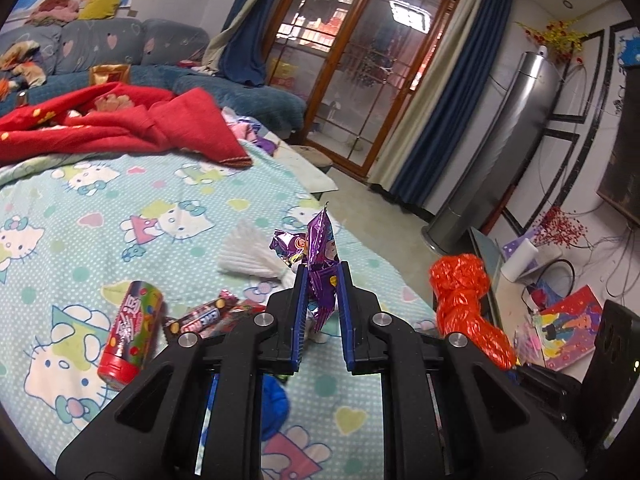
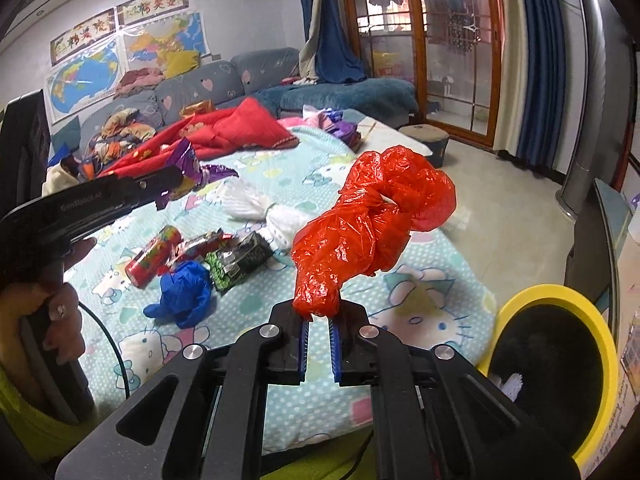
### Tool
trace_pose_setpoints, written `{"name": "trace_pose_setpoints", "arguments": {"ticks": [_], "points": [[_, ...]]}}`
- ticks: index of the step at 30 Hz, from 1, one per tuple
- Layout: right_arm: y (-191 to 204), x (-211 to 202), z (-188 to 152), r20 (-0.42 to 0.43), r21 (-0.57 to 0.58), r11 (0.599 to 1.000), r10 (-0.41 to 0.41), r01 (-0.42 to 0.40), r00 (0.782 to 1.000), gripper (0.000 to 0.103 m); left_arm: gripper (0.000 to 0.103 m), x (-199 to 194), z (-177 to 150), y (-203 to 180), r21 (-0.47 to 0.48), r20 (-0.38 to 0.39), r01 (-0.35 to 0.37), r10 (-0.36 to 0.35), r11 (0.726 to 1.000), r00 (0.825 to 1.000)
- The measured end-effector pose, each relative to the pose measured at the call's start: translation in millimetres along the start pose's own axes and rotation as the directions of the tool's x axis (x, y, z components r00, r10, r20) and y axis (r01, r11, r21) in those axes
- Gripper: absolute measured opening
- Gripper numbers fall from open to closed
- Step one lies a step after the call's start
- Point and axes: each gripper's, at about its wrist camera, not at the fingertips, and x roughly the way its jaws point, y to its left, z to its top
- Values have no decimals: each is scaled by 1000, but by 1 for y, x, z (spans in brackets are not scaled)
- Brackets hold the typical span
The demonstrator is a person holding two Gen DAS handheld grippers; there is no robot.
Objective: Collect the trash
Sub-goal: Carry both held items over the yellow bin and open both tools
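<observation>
Left gripper (image 1: 322,276): jaws clamped on purple foil wrapper (image 1: 320,248), held upright above Hello Kitty bedsheet (image 1: 120,208). Right gripper (image 2: 318,318): jaws clamped on lower end of knotted red plastic bag (image 2: 368,220), raised over bed. Remaining trash on sheet at 9 o'clock from red bag: red candy tube (image 2: 154,256), candy wrappers (image 2: 200,244), green-black packet (image 2: 238,260), blue glove (image 2: 184,292), white tissue bundle (image 2: 260,208). Yellow-rimmed bin (image 2: 600,340) at 4 o'clock, beside bed.
</observation>
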Motion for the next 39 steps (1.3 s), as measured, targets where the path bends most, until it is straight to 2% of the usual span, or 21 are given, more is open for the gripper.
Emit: {"name": "trace_pose_setpoints", "arguments": {"ticks": [17,39], "points": [[-29,-33,0,56,78,996,-54,50,997,9,9,-11,-6,-42,90,6,71,-71,993,997],[-81,-56,-15,72,217,963,-177,158,982,9,9,-4,-31,-101,227,-69,177,-166,958,984]]}}
